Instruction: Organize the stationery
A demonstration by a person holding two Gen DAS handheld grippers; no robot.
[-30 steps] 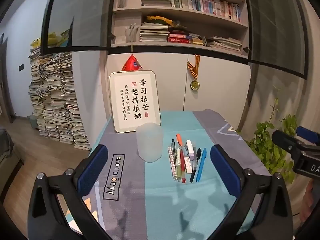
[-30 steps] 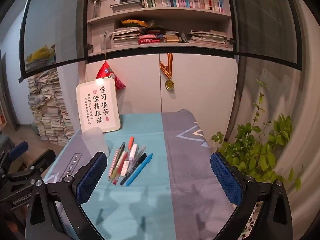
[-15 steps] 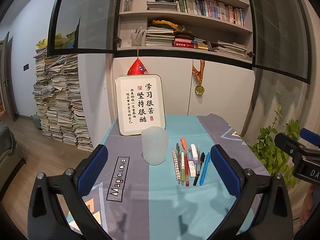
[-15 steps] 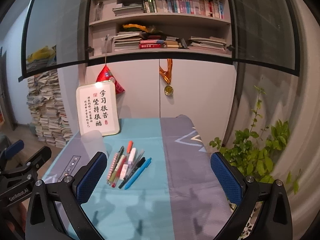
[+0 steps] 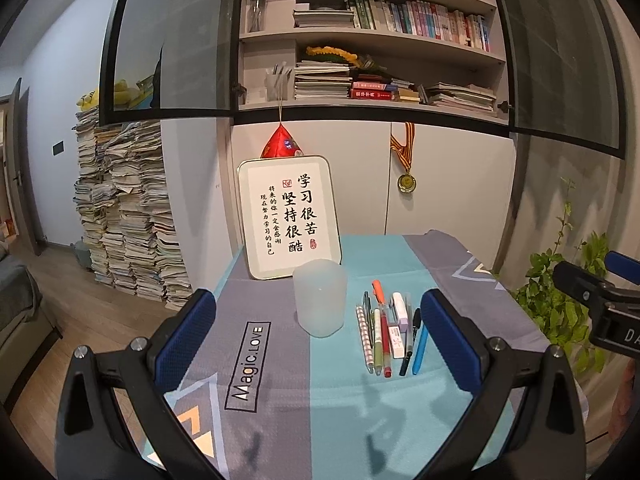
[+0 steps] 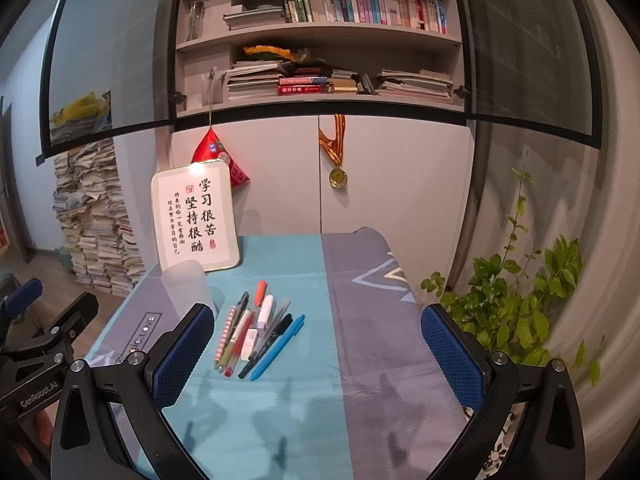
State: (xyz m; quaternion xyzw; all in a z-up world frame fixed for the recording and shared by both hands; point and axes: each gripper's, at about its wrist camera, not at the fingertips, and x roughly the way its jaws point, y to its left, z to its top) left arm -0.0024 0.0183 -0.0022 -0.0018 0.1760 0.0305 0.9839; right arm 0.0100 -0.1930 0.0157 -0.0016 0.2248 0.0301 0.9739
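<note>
A frosted translucent cup (image 5: 320,298) stands upright on the table, seen again at the left of the right wrist view (image 6: 186,288). Right of it lies a row of several pens and markers (image 5: 390,332), with a blue pen (image 5: 420,346) at its right end; the same bunch (image 6: 260,330) shows in the right wrist view. My left gripper (image 5: 320,346) hangs open above the near part of the table, nothing between its blue pads. My right gripper (image 6: 320,360) is open too, empty, nearer than the pens.
A framed calligraphy sign (image 5: 290,216) leans against the cabinet at the table's back edge. The teal and grey cloth (image 5: 340,420) covers the table. A leafy plant (image 6: 516,308) stands at the right, tall paper stacks (image 5: 124,216) at the left.
Both grippers have tilted up a little, so the table and the pens sit lower in each view. Nothing on the table has moved, and both stay open.
</note>
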